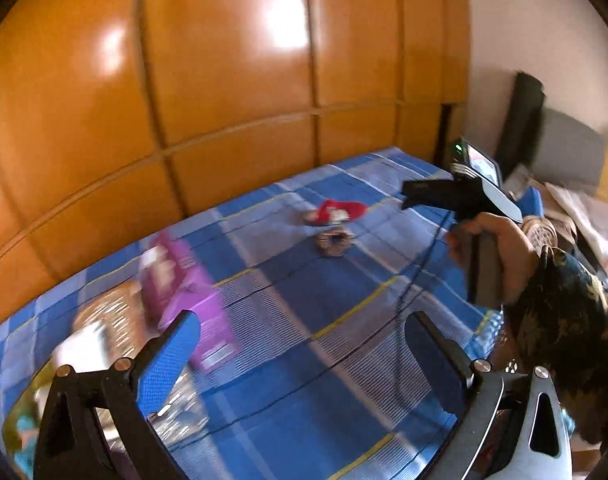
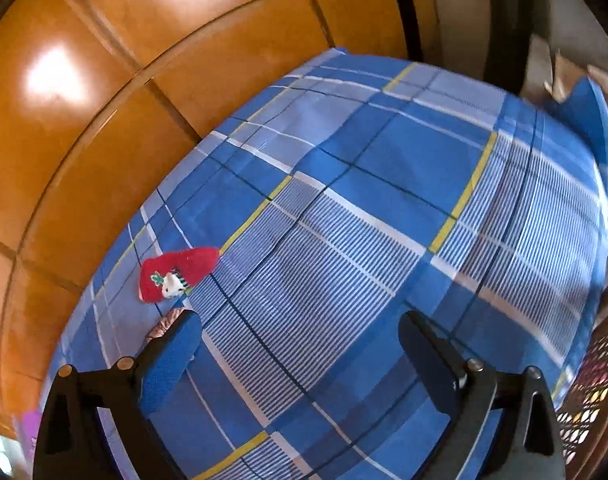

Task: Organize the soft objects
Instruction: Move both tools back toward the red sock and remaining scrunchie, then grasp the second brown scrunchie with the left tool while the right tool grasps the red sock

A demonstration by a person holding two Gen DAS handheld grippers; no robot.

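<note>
bed: the blue plaid bedsheet [image 2: 384, 208] with white and yellow lines is filling the middle of both views, serving as the sorting surface.
headboard: the glossy orange wooden panel wall [image 1: 223, 60] is curving across the top of each frame, bounding the bed at the far edge.
pink item: a blurred purple-pink soft piece [image 1: 187, 292] is lying at the lower left of the left wrist view beside a woven basket [image 1: 111, 320], likely the collecting spot.
red item: the red plush stocking with a white figure [image 2: 175, 274] is lying at the left of the right wrist view, loose on the sheet, waiting to be gathered.
scrunchie: a brownish fabric ring [image 1: 334, 240] is sitting just beside the stocking, near centre of the left wrist view.
right gripper [image 2: 299, 344]: its blue-padded fingers are standing wide apart, holding nothing, probably readying for the stocking.
left gripper [image 1: 304, 344]: its fingers are also spread apart and empty.
</note>
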